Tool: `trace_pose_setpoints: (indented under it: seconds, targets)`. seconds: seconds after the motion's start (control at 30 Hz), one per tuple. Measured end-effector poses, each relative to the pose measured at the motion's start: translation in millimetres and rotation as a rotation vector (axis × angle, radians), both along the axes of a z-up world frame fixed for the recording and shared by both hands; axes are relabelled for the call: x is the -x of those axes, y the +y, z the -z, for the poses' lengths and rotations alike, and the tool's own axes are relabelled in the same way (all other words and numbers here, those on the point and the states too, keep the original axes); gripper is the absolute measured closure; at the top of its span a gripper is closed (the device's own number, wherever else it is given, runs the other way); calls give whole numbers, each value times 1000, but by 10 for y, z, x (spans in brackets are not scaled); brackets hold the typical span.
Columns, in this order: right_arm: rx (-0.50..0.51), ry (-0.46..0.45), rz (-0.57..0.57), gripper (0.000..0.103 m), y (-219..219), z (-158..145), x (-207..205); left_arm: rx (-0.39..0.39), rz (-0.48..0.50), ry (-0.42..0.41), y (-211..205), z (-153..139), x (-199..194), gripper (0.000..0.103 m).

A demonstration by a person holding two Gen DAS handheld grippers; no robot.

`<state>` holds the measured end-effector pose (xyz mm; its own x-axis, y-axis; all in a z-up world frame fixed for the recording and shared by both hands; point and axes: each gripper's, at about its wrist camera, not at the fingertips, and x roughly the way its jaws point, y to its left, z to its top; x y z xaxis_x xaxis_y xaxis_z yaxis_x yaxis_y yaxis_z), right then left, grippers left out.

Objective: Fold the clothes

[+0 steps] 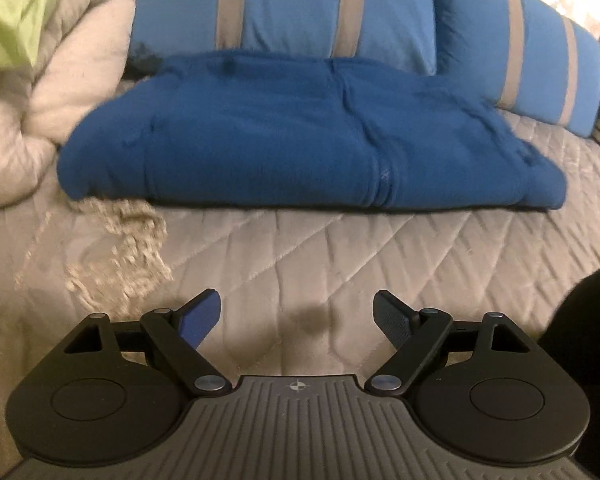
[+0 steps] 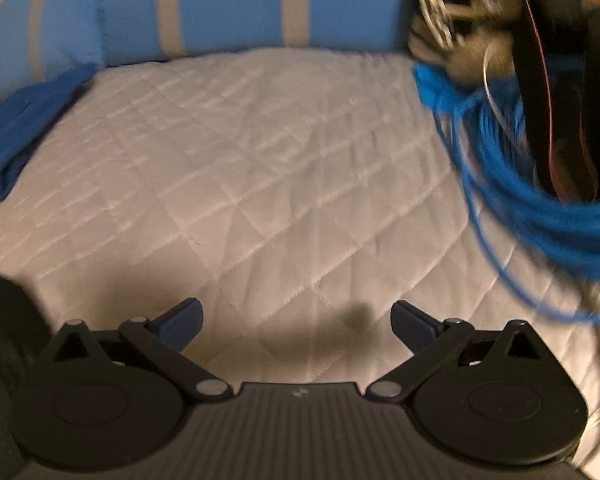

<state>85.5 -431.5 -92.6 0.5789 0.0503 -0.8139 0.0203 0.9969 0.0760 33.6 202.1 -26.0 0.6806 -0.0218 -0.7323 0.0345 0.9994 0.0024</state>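
Right gripper [image 2: 296,320] (jaws apart) above quilt [image 2: 260,160]

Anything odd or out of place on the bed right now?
Yes: a loose coil of bright blue cable sprawls over the quilted beige bedspread at its right edge, beside dark clutter. The folded blue fleece garment looks tidy.

Left gripper [image 1: 298,316], right gripper [image 2: 296,320]: fingers apart.

A bed with a soft gray quilt [image 1: 340,248]. Blue pillows [image 1: 284,4] with gray stripes sit at the back. Warm, dim light.
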Motion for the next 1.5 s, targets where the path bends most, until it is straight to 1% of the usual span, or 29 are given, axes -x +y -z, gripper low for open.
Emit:
trace_pose_setpoints:
  seconds: [0.03,0.07,0.1,0.13,0.2,0.37,0.47,0.63,0.7,0.73,0.83,1.0,1.2,1.3,1.37,1.47,1.5]
  targets:
    - [-9,9,14,0,6,83,-22,4,-16,14,9,85,-29,19]
    - [18,-12,18,0,46,129,-18,5,-27,27,12,163,-58,10]
    - [56,-44,19,0,97,162,-5,0,-25,4,-8,207,-54,4]
    - [72,-57,24,0,123,179,-7,-6,-22,-21,-30,249,-47,0]
    - [91,-72,38,0,157,201,-23,-25,-34,-31,-76,269,-74,0]
    - [94,-80,65,0,143,200,-93,-17,-52,-40,-100,250,-216,0]
    - [93,-104,107,0,148,219,-141,-22,-48,-49,-116,263,-299,0]
    - [105,-154,177,0,188,250,-207,24,-62,-37,-22,255,-470,0]
    - [102,-163,199,0,179,253,-254,26,-80,-44,-8,264,-535,0]
    - [101,-166,206,0,176,253,-279,15,-88,-46,-21,270,-572,0]
    - [99,-170,218,0,162,251,-365,-20,-107,-46,-81,280,-675,0]
    - [91,-169,205,1,121,242,-502,-22,-139,-39,-97,293,-799,0]
    - [65,-204,215,1,60,260,-627,-40,-113,-46,-76,309,-931,0]
    - [81,-236,211,1,66,281,-706,-49,-106,-66,-81,334,-967,0]
    - [84,-265,208,1,57,306,-738,-46,-110,-95,-79,359,-959,0]
    - [83,-340,213,1,50,378,-695,-36,-128,-189,-81,449,-888,0]
    - [74,-356,214,1,41,387,-675,-48,-130,-206,-100,463,-872,0]
